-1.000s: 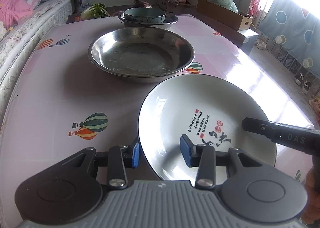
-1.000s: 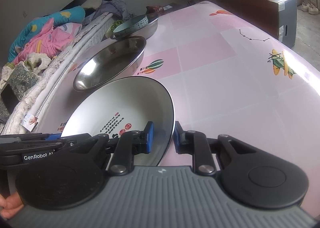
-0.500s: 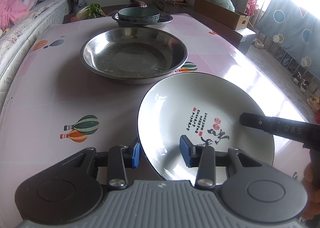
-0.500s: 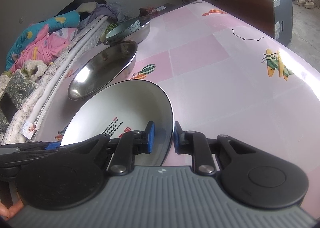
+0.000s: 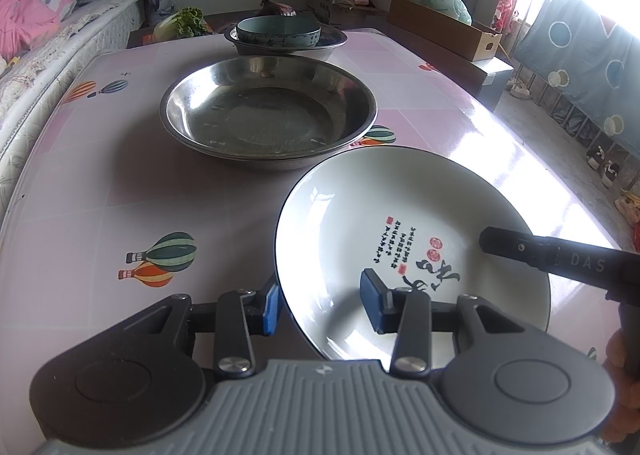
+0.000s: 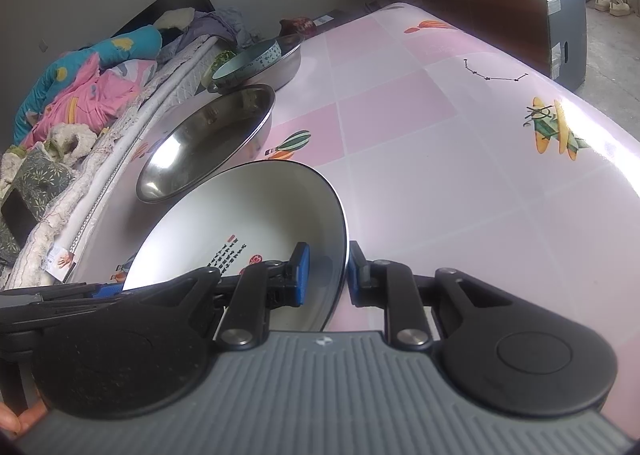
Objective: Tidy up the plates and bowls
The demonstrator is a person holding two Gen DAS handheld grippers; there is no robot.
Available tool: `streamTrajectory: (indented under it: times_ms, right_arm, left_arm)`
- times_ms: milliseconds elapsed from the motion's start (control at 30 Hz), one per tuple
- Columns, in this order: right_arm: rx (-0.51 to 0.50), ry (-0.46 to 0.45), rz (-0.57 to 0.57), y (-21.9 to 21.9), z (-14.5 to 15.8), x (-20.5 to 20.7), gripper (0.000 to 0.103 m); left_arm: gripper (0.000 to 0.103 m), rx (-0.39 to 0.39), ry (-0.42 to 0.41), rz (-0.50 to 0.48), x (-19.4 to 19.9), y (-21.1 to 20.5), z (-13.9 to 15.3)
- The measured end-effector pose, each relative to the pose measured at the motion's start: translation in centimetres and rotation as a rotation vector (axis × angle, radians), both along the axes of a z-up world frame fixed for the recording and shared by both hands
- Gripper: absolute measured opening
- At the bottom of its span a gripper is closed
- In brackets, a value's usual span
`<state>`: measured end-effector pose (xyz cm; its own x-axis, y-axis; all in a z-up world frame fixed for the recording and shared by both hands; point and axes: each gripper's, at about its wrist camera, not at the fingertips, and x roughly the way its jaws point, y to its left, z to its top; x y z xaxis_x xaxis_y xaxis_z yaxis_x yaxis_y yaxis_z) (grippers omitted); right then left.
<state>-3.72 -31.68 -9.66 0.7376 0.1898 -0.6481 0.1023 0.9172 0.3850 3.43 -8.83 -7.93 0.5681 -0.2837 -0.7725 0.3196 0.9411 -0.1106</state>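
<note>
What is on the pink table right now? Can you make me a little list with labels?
held thing: white plate with writing, tilted
left gripper: jaws straddle the plate's near rim, wide gap, grip unclear
right gripper: jaws closed on the plate's rim
behind plate: big steel basin, empty
farther back: teal bowl sitting inside another steel basin
table: pink squares with balloon pictures
beside table: bed with colourful bedding

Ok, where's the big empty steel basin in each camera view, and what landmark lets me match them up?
Left wrist: steel basin, upper centre, beyond the white plate.
Right wrist: steel basin, left of centre, beyond the same plate.
Shared landmark: teal bowl behind the basin.
</note>
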Motion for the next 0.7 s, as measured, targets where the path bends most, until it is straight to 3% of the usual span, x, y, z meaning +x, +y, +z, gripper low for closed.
streamTrajectory:
  times_ms: [233, 500, 700]
  right_arm:
    - [0.014, -0.013, 0.003, -0.26, -0.20, -0.14, 0.019]
    - [0.022, -0.025, 0.001, -0.43, -0.35, -0.29, 0.019]
    - [0.021, -0.018, -0.005, -0.33, -0.31, -0.34, 0.019]
  left_arm:
    - [0.045, -0.005, -0.009, 0.000, 0.04, -0.16, -0.07]
    - [0.055, -0.012, -0.025, -0.019, -0.05, -0.51, -0.34]
    - [0.056, -0.020, -0.028, -0.030, -0.02, -0.37, -0.39]
